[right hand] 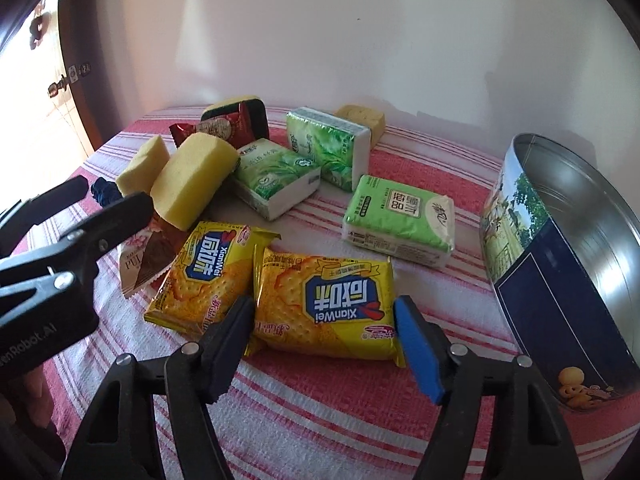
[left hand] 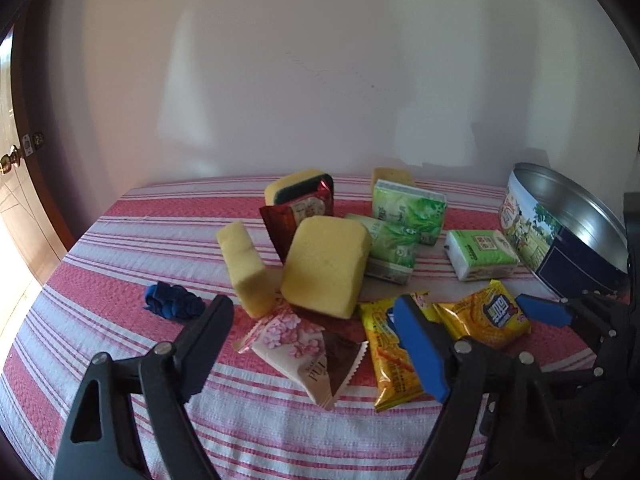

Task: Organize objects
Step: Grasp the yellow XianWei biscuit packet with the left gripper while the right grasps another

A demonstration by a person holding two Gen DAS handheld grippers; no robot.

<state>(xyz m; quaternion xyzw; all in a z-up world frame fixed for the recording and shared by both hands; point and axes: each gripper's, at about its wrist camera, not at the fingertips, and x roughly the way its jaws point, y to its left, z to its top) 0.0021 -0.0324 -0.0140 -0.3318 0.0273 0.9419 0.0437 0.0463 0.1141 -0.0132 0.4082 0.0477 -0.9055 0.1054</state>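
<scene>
The right tool (right hand: 322,336) is released, its fingers straddling a yellow cracker packet (right hand: 324,308) lying flat on the counter (right hand: 320,420). The left tool (left hand: 316,344) is released above a pink-flowered packet (left hand: 296,348).

**A room in a home, set up on a cloth-covered table**

The place looked domestic. A table under a red-and-white striped woven cloth (left hand: 120,248) stood against a plain white painted wall (left hand: 320,80). At nine o'clock in the left wrist view a dark wooden door (left hand: 24,184) with a brass knob (left hand: 9,162) stood open onto sunlit floor tiles. The goods were household ones: kitchen sponges (left hand: 324,266), green tissue packs (right hand: 398,220), yellow cracker packets (right hand: 326,304), and at three o'clock an open biscuit tin (right hand: 560,264).
</scene>
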